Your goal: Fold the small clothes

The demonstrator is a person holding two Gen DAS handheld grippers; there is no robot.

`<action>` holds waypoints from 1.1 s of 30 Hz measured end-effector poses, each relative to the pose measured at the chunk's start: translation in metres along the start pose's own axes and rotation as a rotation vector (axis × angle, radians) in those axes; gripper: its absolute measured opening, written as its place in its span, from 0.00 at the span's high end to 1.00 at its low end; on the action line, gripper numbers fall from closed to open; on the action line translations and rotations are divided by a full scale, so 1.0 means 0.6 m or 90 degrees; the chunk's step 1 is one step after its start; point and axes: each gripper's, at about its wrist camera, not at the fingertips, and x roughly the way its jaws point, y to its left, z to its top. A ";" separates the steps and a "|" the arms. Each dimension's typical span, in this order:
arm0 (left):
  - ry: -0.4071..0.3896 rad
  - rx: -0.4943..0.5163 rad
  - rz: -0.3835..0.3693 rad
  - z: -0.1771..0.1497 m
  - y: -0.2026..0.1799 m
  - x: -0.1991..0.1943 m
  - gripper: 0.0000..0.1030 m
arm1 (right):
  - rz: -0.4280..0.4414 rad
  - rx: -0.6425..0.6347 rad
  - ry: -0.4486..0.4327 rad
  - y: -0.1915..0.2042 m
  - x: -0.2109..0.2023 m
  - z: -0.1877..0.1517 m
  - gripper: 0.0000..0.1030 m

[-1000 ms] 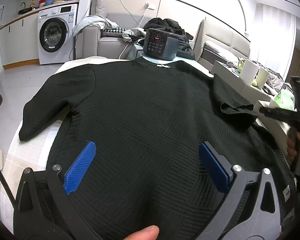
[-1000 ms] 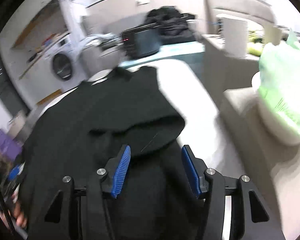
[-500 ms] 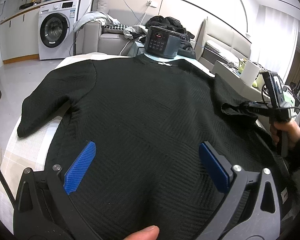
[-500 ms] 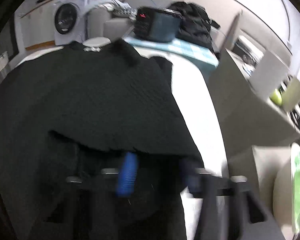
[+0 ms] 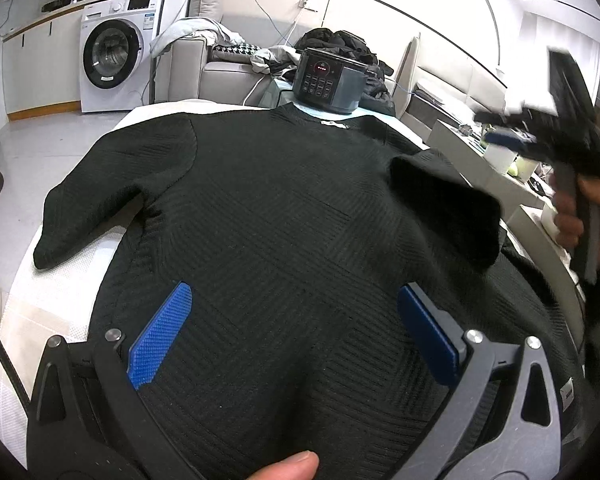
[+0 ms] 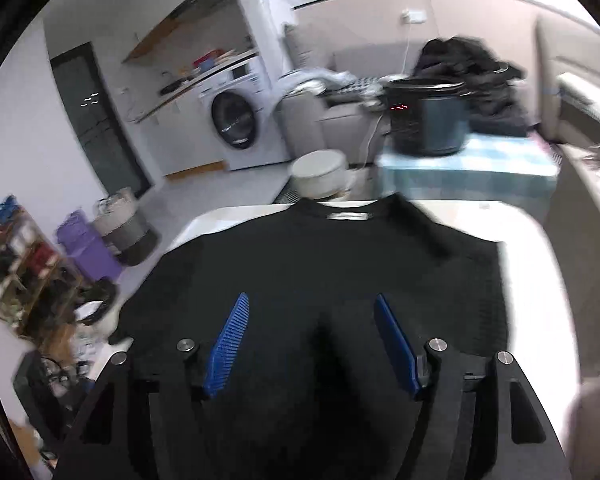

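Black ribbed knit, a sweater (image 5: 284, 208) lies flat on a pale worktop (image 5: 60, 304), its long axis running from the hem near the cameras to the collar at the far edge, where a small label (image 5: 334, 123) shows. The collar points toward a dark multicooker (image 5: 328, 86) with red digits, which stands just beyond it on a checked cloth. One sleeve (image 5: 100, 208) stretches outward and down on the left of the left wrist view, while the opposite sleeve (image 5: 448, 208) is folded inward across the body of the garment.

Above the hem hangs the left claw (image 5: 296, 336), its blue pads (image 5: 160, 340) spread wide with only flat fabric beneath them, nothing pinched. The right claw (image 6: 314, 338) sits off the right side of the sweater, held by a hand (image 5: 584, 216); its jaws are opening, the pads apart, with nothing gripped between them. The right wrist view is blurred. A white washing machine (image 5: 116, 56) stands by the far wall.
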 end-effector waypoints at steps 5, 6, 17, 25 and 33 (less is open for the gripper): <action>0.005 0.005 0.000 0.000 -0.003 0.003 0.01 | -0.132 0.023 0.059 -0.052 -0.014 -0.105 0.61; 0.007 0.003 -0.001 -0.001 -0.001 0.004 0.01 | -0.127 0.028 0.089 -0.057 -0.001 -0.126 0.67; 0.011 -0.005 0.024 0.008 0.004 -0.015 0.01 | -0.134 0.009 0.087 -0.056 -0.007 -0.176 0.70; 0.012 -0.134 0.105 0.021 0.132 -0.052 0.01 | -0.196 0.044 0.045 -0.082 -0.044 -0.197 0.68; 0.025 -0.315 0.071 0.031 0.248 -0.050 0.11 | -0.147 0.020 0.091 -0.034 0.009 -0.186 0.63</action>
